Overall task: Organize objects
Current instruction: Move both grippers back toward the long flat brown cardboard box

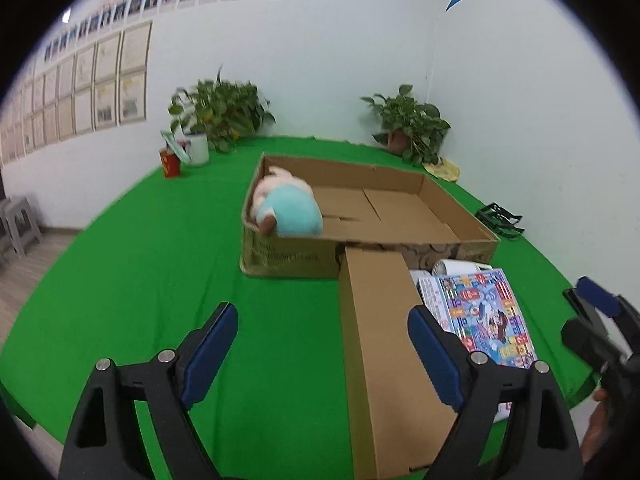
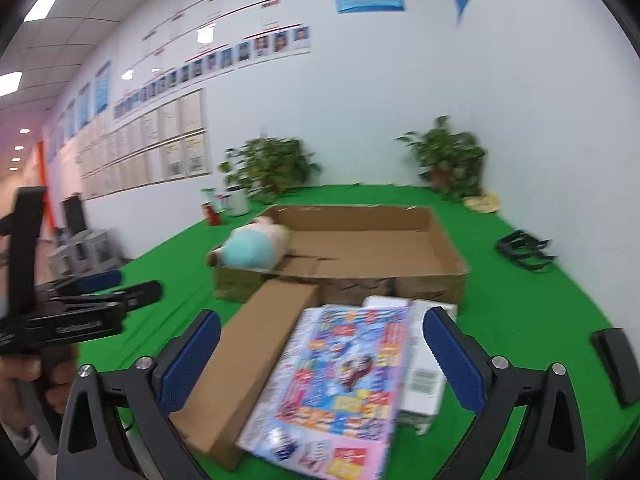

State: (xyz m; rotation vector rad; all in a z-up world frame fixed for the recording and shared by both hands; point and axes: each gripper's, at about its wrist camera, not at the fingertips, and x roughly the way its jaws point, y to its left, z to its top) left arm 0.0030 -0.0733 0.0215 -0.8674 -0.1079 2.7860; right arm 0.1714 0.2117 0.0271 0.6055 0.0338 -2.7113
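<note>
Both tongs wide, nothing gripped. Left tongs (image 1: 322, 344) hang over the green worktop (image 1: 140, 280) with the near end of the long brown carton (image 1: 384, 340) between the jaws, pads not pressing it. Right tongs (image 2: 322, 354) straddle the colourful flat box (image 2: 340, 376), also no contact that I can see.

Where things are: open cardboard tray (image 1: 452, 208) mid-worktop, plush toy (image 1: 288, 210) already in its far-left corner, rest of the tray floor bare. Still outside, stacked against the tray's near wall: long carton, colourful box leaning on top of it, and white boxes (image 2: 424, 376) underneath and to the right.

Risks, my read:
- Colourful box rests tilted across the carton and the white boxes. Pull the carton first and the box likely slides off, maybe off the near edge of the worktop.
- Both tongs are close together on the same pile; simultaneous closes could clash or shove the stack.
- Carton is wide. Jaws may only just span it, so an off-centre close could push it sideways instead of gripping.
- Flat box gripped by its edges may flex and slip.
- Frames are motion-blurred, so exact clearances are uncertain.

Suggest top box first, one hand at a time.
</note>
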